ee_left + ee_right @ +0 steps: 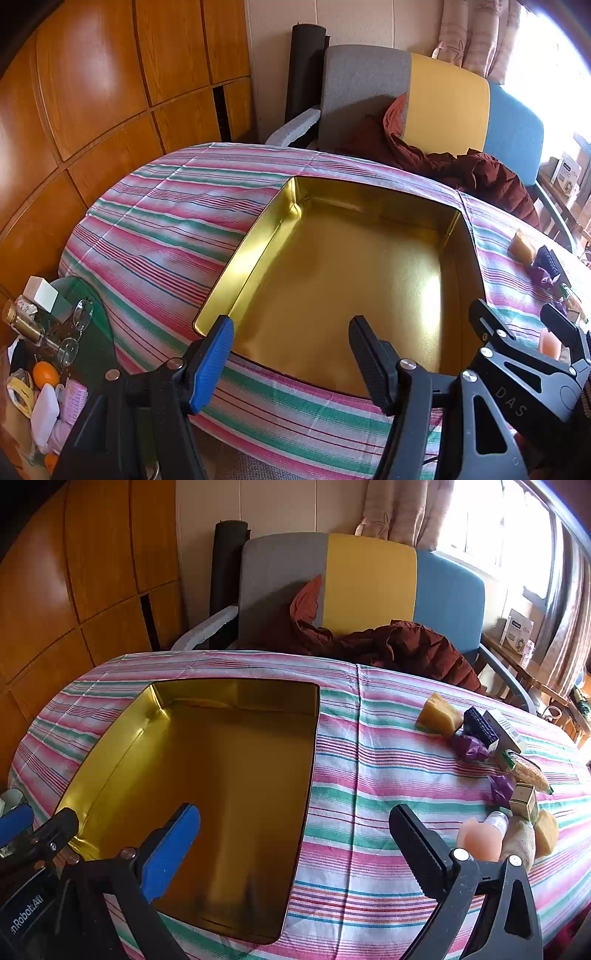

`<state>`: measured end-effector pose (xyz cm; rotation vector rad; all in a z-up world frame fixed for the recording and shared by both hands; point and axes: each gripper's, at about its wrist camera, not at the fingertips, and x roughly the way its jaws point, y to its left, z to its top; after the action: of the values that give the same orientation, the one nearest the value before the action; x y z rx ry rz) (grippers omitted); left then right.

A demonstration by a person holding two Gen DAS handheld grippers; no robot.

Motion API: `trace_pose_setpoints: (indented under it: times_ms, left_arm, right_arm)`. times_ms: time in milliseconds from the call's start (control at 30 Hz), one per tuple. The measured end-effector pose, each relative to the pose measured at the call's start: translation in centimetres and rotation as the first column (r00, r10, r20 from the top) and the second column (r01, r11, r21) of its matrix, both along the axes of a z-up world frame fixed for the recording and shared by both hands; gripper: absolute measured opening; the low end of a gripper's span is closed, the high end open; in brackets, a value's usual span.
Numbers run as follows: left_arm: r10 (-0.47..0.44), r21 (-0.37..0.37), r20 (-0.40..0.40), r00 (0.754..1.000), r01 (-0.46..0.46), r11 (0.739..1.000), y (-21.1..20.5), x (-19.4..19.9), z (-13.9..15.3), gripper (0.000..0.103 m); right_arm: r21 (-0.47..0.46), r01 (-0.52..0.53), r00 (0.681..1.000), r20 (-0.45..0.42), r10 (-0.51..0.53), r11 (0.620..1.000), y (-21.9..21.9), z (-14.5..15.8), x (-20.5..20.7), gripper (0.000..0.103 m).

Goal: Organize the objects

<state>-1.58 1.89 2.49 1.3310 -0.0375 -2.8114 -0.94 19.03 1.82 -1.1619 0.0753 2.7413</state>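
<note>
Striped tablecloth covers table; sofa w/ red jacket behind at 12. Gold tin sits open, nothing inside. Left gripper over tin's near edge, jaws apart, holding nothing. Right gripper spread wide, also holding nothing. Small items incl. yellow sponge clustered at 3 of tin, well apart.

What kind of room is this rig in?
Most likely a lived-in home room, not a lab: a striped tablecloth on the table, a cushioned armchair with a jacket dumped on it, window curtains, and wooden cabinet doors.
</note>
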Motion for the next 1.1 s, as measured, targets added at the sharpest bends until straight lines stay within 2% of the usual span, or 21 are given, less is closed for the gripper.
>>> trace_pose_setpoints:
  times_ms: [1100]
  left_arm:
    - [-0.005,-0.006,0.014,1.0,0.005,1.0,0.23,0.1,-0.1,0.066]
  right_arm:
    - [0.001,-0.002,1.0,-0.014,0.002,1.0,0.47,0.38,0.69,0.103]
